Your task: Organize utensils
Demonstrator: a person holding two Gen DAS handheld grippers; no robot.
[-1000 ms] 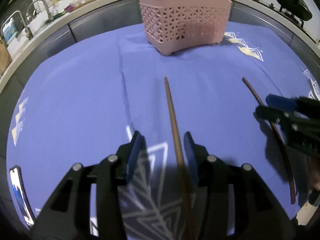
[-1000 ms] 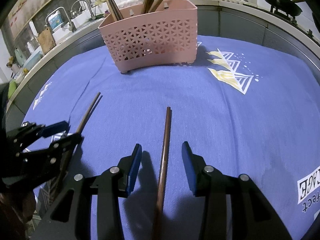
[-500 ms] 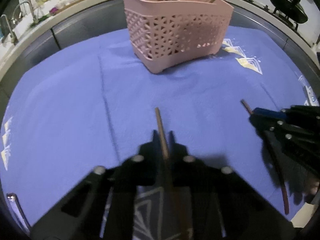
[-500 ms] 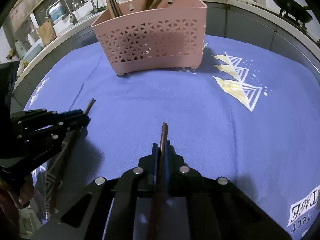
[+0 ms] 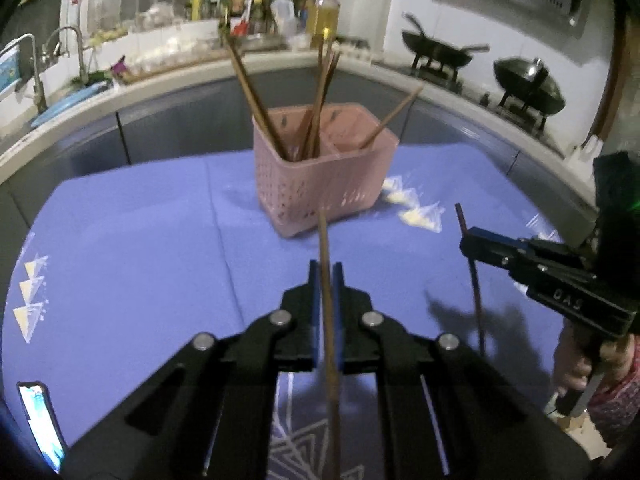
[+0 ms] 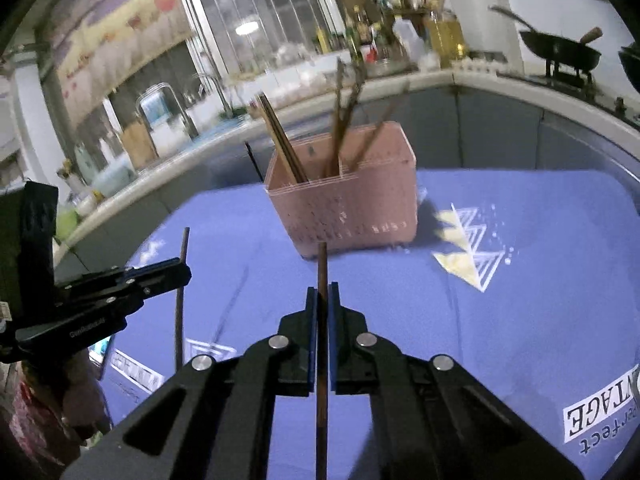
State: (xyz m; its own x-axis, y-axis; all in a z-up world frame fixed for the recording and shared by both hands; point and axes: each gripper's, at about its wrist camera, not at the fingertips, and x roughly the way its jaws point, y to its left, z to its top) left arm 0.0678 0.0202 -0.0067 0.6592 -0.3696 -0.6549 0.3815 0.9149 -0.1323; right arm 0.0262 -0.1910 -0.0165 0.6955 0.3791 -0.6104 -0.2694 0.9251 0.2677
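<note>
Left gripper (image 5: 326, 276), right gripper (image 6: 322, 296): black linkage arms, silver rivets, blue-lined jaws; red patterned sleeve (image 5: 616, 396).

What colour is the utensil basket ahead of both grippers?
Pink, with a lattice-patterned wall: the basket shows best in the left wrist view.

Two grippers (image 5: 325, 276) (image 5: 466, 240), each closed on one chopstick (image 5: 325, 248) (image 5: 476, 292), one pink basket (image 5: 320, 176), two woks (image 5: 436, 50) and one phone (image 5: 40, 420) are counted.
</note>
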